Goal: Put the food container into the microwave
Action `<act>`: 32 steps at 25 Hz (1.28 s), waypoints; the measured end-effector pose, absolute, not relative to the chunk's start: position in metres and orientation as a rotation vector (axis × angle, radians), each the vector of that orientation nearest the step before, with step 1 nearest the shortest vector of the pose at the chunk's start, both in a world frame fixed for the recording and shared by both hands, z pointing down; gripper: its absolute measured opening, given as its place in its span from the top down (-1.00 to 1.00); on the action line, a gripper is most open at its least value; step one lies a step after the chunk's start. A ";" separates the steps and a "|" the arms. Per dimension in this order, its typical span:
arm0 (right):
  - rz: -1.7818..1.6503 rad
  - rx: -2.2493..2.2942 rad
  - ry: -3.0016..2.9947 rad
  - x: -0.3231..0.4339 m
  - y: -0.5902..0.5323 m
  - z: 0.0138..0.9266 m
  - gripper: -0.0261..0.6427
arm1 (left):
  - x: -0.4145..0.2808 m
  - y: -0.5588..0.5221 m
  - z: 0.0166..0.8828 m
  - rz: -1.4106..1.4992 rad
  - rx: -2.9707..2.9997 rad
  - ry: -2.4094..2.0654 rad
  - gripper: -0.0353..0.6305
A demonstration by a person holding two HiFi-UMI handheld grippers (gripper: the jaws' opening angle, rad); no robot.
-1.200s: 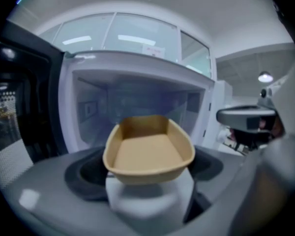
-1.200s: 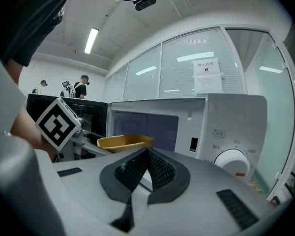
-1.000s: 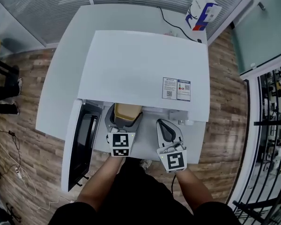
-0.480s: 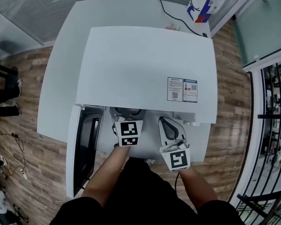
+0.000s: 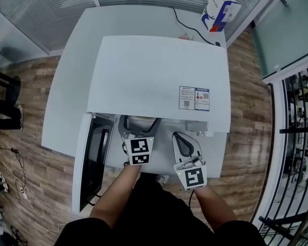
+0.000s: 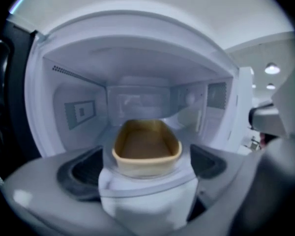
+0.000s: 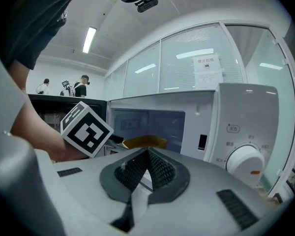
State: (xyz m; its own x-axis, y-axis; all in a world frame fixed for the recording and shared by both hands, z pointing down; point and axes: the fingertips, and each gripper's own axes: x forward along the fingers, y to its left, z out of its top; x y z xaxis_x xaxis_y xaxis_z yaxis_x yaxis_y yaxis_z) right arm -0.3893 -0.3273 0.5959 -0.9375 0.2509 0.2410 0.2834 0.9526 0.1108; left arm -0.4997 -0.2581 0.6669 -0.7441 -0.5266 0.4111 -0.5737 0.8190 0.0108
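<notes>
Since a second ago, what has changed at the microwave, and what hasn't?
The left gripper carried the food container forward into the microwave. Its jaws have just been opening and now stand apart on either side of it. The right gripper stayed shut outside, and the door stayed open.

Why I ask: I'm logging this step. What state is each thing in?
microwave door: open, swung out to the left.
food container: lidless, upright inside the microwave.
left hand-held gripper: open, jaws have just been opening, food container between them.
right hand-held gripper: shut, empty.
</notes>
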 end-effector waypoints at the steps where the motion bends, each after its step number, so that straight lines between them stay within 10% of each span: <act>1: -0.205 -0.401 -2.888 -0.388 -0.326 0.593 0.90 | -0.494 -0.256 0.664 0.166 0.831 -2.604 -0.73; 9: -0.127 -0.402 -2.948 -0.371 -0.316 0.548 0.90 | -0.437 -0.244 0.624 0.141 0.897 -2.645 -0.60; 20: -0.151 -0.387 -3.018 -0.350 -0.311 0.509 0.90 | -0.388 -0.222 0.558 0.161 0.904 -2.779 0.88; 32: -0.192 -0.318 -3.099 -0.340 -0.316 0.478 0.90 | -0.374 -0.214 0.539 0.141 0.938 -2.781 0.88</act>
State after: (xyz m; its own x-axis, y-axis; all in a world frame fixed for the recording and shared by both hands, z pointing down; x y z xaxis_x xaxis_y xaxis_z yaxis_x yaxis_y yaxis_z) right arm -0.3396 -0.3159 0.4780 -0.9791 0.2008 0.0330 0.2034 0.9717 0.1198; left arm -0.3736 -0.2137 0.5388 -0.7777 -0.5883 0.2217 -0.6077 0.7938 -0.0255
